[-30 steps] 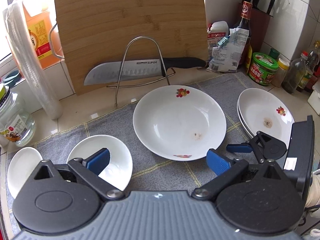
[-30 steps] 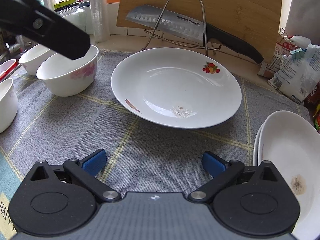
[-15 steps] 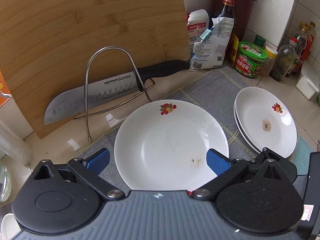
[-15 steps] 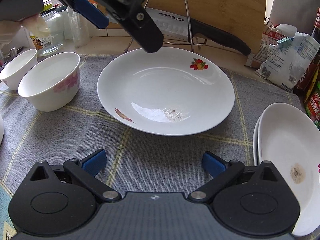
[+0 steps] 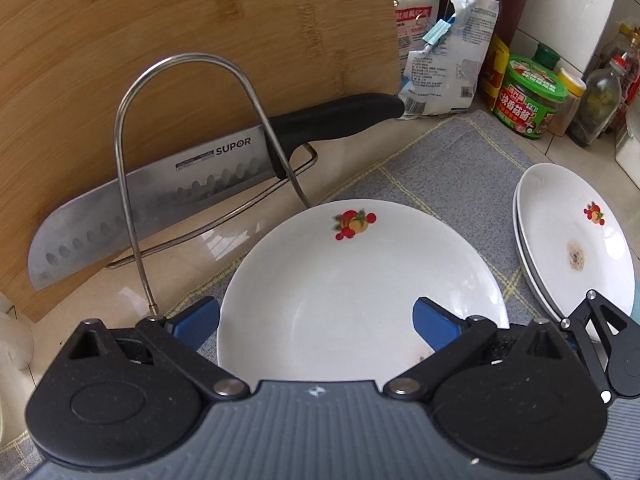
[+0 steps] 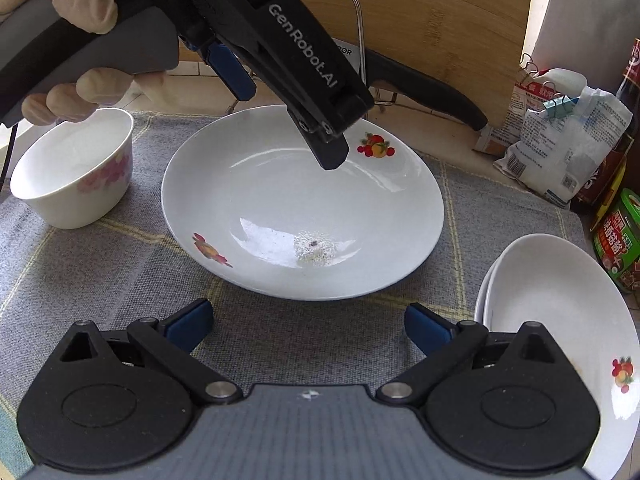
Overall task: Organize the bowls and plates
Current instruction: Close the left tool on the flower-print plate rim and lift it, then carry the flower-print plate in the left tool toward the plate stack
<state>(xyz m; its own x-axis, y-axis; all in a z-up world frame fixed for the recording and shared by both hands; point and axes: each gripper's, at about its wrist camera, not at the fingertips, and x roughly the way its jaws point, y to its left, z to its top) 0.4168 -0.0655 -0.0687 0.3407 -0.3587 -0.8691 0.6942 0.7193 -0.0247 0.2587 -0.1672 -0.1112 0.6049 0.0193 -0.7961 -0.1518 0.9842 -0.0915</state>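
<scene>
— How do the jaws of the left gripper point(image 5: 316, 318) stand?

— Spread wide and holding nothing. In the left wrist view one blue pad sits at the left rim of the large plate point(image 5: 360, 276), the other over its right part; whether either touches the plate cannot be told. From the right wrist view the same gripper point(image 6: 286, 112) reaches in from the upper left, held by a gloved hand point(image 6: 68, 40), its tip above the plate point(image 6: 300, 204).

— And the right gripper point(image 6: 308, 326)?

— Also wide open and empty — low in the frame, over the grey cloth point(image 6: 120, 264) on the desk, short of the plate's near rim.

— Where are the other dishes?

— Two stacked plates point(image 5: 576, 240) lie at the right edge of the cloth; a white bowl point(image 6: 76, 168) with a pink flower print stands to the left of the large plate.

— Any writing?

— "SUPOR" on the knife point(image 5: 192, 184) blade, which rests in a wire rack point(image 5: 132, 184) before the bamboo cutting board point(image 5: 180, 40). "GenRobot.AI" runs along the left gripper's black finger. The green-lidded jar point(image 5: 528, 100) carries Chinese print, too small to read reliably.
</scene>
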